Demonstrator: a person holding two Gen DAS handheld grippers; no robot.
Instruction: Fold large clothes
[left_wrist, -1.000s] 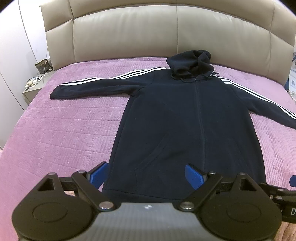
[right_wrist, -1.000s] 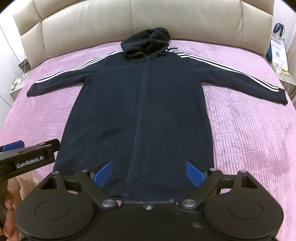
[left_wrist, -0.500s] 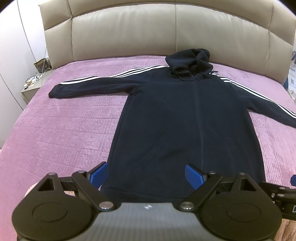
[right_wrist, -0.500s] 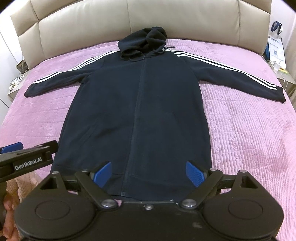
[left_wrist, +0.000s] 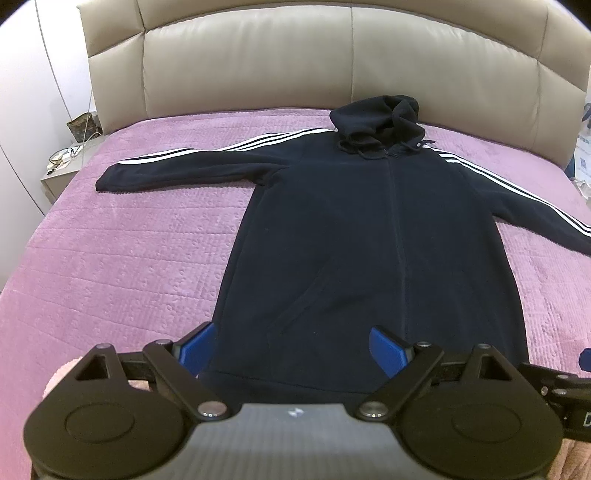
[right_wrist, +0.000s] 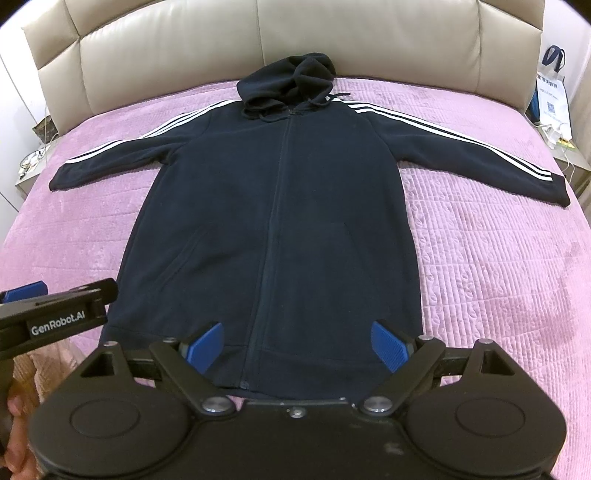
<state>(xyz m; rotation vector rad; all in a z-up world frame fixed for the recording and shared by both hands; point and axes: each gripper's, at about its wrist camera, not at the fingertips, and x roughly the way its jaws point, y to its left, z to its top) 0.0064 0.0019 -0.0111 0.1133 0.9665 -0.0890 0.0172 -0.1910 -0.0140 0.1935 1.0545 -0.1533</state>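
Dark zip hoodie (right_wrist: 277, 206) spread flat, front up, on the purple bed (right_wrist: 498, 266), long axis running from lower centre to the hood at upper centre, sleeves outstretched. Left gripper (left_wrist: 291, 349) and right gripper (right_wrist: 297, 347), both released and empty, hover over the hem; its nearest edge is hidden behind the gripper bodies

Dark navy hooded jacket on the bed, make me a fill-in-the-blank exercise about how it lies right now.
1. The dark navy hooded jacket lies on a ____ quilted bedspread.
2. Each sleeve carries white ____ along its top.
3. Its hood points toward the beige padded ____.
4. Both sleeves are spread ____, not folded in.

Missing words: purple; stripes; headboard; outward
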